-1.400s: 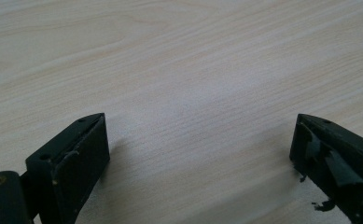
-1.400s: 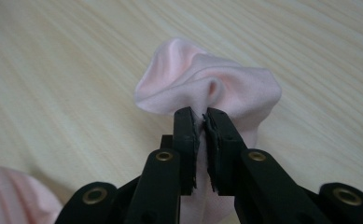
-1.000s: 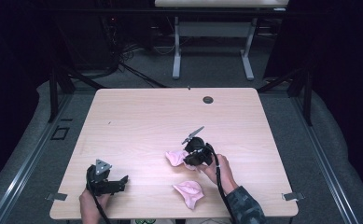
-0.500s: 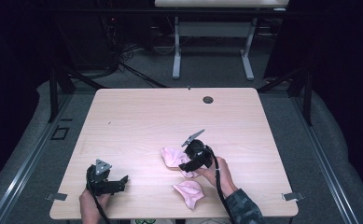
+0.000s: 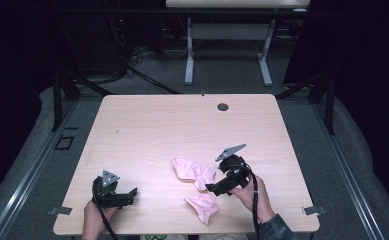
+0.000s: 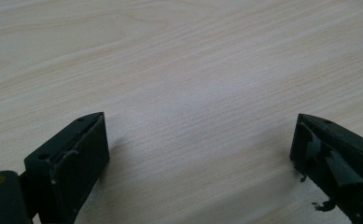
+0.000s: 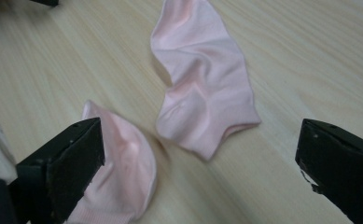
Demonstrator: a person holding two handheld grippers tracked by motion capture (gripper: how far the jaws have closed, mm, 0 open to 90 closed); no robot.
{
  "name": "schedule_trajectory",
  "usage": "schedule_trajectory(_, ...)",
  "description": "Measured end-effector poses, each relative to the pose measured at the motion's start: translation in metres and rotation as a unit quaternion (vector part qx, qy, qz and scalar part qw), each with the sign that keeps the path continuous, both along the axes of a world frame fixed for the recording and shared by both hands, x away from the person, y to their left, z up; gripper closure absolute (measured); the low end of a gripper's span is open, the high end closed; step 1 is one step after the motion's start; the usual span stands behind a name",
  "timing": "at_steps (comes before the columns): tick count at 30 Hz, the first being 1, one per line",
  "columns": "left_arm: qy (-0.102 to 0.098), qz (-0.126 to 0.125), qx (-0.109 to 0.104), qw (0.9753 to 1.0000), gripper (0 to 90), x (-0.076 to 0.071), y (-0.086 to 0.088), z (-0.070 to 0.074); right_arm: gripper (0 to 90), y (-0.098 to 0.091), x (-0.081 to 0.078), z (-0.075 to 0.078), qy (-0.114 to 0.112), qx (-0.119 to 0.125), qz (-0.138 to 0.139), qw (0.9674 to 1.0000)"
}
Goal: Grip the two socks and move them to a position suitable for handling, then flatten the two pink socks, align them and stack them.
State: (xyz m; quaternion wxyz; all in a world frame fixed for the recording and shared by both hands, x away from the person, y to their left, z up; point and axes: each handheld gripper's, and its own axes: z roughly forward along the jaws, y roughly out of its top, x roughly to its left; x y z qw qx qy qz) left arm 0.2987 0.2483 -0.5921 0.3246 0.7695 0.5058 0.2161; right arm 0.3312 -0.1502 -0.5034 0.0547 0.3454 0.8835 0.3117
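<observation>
Two pink socks lie on the light wooden table. One sock is spread out flat. The other sock is crumpled nearer the front edge. My right gripper hovers just right of both socks, open. Its jaws have just been opening, and nothing is gripped between them. My left gripper rests open at the front left, over bare wood, well apart from the socks.
A dark round cable hole sits near the table's far edge. Beyond the table stand the white legs of another desk, with cables on the dark floor. Metal rails run along both sides of the table.
The right gripper opened and drew back to the right, off the upper sock. That sock went from bunched at the jaws to lying spread on the table. The left gripper stayed put.
</observation>
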Motion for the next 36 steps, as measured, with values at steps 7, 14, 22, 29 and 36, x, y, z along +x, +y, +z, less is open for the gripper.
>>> schedule_trajectory(7, 0.013, 0.017, 0.002, 0.9998, 3.7, -0.001, 0.001, 0.003, 2.0, -0.023, -0.023, 0.001, -0.005, 0.018, -0.022, 0.9996)
schedule_trajectory(14, -0.004, 0.020, -0.040, 0.9990, 4.8, -0.012, -0.002, 0.017, 9.3, -0.034, -0.038, -0.005, -0.007, 0.026, -0.030, 0.9992)
schedule_trajectory(22, 0.000, -0.042, -0.037, 0.9985, 5.8, -0.025, -0.036, 0.032, 17.7, -0.036, -0.044, -0.015, -0.004, 0.033, -0.041, 0.9986)
schedule_trajectory(29, -0.015, -0.126, -0.016, 0.9918, 12.2, -0.038, -0.083, 0.047, 20.7, -0.034, -0.049, -0.021, 0.004, 0.028, -0.045, 0.9986)
schedule_trajectory(36, -0.020, -0.211, 0.002, 0.9773, 24.2, -0.045, -0.130, 0.054, 24.8, -0.037, -0.055, -0.022, 0.004, 0.029, -0.054, 0.9981)
